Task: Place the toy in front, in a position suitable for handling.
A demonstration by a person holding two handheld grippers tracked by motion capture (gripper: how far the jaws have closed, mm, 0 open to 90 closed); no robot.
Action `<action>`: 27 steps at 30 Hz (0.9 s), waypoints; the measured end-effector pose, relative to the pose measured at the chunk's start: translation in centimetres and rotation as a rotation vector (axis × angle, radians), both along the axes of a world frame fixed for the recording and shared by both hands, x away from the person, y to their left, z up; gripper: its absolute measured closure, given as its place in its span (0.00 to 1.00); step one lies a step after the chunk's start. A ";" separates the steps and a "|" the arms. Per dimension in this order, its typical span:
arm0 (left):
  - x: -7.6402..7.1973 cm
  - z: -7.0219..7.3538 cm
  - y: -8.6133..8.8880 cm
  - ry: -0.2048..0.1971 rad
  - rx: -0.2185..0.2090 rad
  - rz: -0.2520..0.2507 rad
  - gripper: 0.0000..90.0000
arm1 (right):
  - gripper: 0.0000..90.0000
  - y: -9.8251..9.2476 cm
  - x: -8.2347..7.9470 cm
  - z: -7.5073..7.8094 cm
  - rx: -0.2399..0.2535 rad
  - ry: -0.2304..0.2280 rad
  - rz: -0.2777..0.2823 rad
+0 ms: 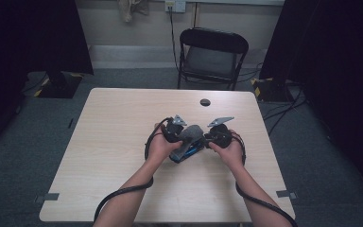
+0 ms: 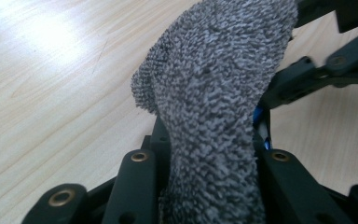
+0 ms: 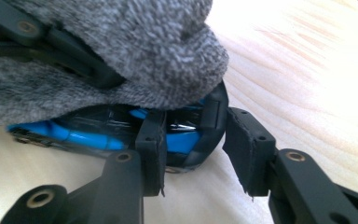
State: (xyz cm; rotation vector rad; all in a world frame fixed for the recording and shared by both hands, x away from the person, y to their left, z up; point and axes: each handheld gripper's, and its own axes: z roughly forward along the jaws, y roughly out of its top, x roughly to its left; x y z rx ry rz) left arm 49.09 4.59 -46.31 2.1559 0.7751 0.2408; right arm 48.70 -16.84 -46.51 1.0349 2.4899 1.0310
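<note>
Frame centre of the high view: my left gripper (image 1: 182, 135) clamps the grey cloth (image 2: 214, 107); my right gripper (image 3: 193, 140) pinches the blue-black object (image 3: 98, 135) beneath. Risk: cloth slipping off if I tug unevenly.

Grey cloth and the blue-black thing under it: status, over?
Left gripper shut on grey cloth. Right gripper jaws around the rim of the blue-black thing, grip unclear. Table around them bare.
</note>
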 end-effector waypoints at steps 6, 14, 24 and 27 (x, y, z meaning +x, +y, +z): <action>-0.5 0.1 0.8 -0.002 -0.003 -0.026 0.70 | 0.69 0.2 0.3 -0.5 0.033 0.013 -0.025; -2.0 1.6 2.6 -0.047 -0.024 0.007 0.39 | 0.72 0.4 0.2 -0.3 0.004 -0.001 -0.019; -2.6 0.7 4.0 0.049 -0.017 -0.014 0.78 | 0.73 0.6 0.2 -0.3 0.004 -0.002 -0.022; -3.4 0.9 5.1 0.056 0.004 -0.017 0.80 | 0.75 0.7 0.2 -0.3 0.007 -0.002 -0.015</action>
